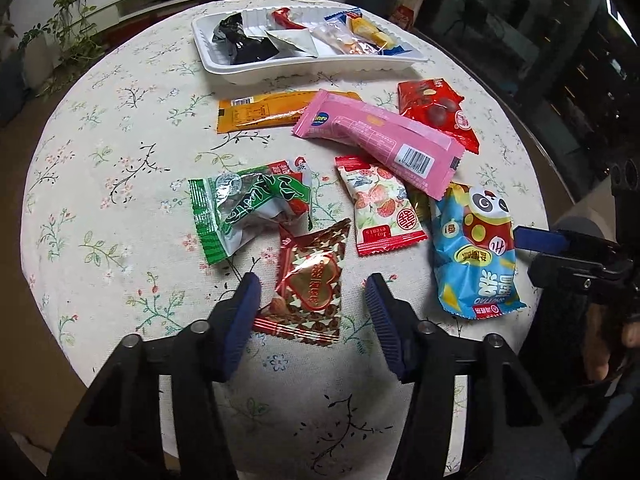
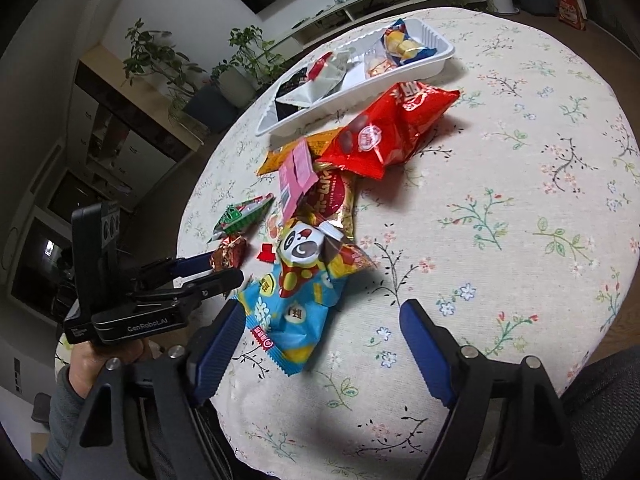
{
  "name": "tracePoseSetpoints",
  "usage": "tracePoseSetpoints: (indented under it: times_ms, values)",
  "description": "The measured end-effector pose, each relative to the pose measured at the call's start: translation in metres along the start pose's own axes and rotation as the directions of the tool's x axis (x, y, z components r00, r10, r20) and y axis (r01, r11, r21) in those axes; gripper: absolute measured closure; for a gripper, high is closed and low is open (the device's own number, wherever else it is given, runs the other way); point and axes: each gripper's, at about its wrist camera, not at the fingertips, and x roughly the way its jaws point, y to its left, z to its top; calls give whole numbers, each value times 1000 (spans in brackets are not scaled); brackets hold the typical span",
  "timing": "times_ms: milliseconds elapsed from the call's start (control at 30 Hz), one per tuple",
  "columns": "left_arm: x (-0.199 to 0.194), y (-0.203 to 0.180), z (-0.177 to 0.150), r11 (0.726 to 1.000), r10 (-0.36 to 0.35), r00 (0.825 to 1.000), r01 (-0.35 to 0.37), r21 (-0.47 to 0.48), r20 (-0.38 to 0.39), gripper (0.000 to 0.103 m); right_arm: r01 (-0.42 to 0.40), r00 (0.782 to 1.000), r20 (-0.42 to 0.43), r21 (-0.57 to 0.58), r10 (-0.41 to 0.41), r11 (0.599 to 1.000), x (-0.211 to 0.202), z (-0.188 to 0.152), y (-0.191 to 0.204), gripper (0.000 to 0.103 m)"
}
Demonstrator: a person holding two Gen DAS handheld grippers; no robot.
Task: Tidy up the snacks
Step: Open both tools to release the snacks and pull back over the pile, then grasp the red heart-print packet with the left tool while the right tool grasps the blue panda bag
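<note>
Snack packets crowd a floral tablecloth (image 1: 120, 128).
Left gripper (image 1: 310, 292) straddles the heart-print packet (image 1: 310, 292), unclenched; right gripper (image 2: 322, 320) gapes beside the panda packet (image 2: 296, 300).

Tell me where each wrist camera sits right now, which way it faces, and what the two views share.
Left wrist: on the left gripper, angled down at the table; its open fingers flank the heart-print snack; the right gripper enters at the right edge.
Right wrist: on the right gripper, angled down across the table; open fingers near the panda packet; the left gripper and a hand show at left.
Shared: the white tray, the red bag, the panda packet, the floral tablecloth.
</note>
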Motion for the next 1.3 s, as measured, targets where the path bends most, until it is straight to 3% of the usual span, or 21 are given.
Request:
tracePoseSetpoints:
  times_ms: [67,200,433,700,1100,1300]
  values:
    - [-1,0,-1,1000,12,1000,-12,-4,6,64,8,1000,-5,-7,-8,1000,2,0,3,23]
    - [-4,0,-2,1000,6,1000,-5,-12,23,71,10,1000,-21,-7,-10,1000,6,0,7,27]
    - [-5,-6,-3,1000,26,999,-26,6,29,72,24,999,-28,8,-23,1000,13,7,14,29]
    - [-8,-3,-9,999,15,999,-13,-32,46,72,53,996,-70,0,-53,999,31,10,19,39]
    - [-13,-7,-16,998,5,997,-1,-63,74,73,14,999,-52,-38,-16,999,28,9,15,68]
    - [-15,-12,-20,998,-16,997,21,-63,77,74,9,999,-37,-50,-11,999,21,7,15,72]
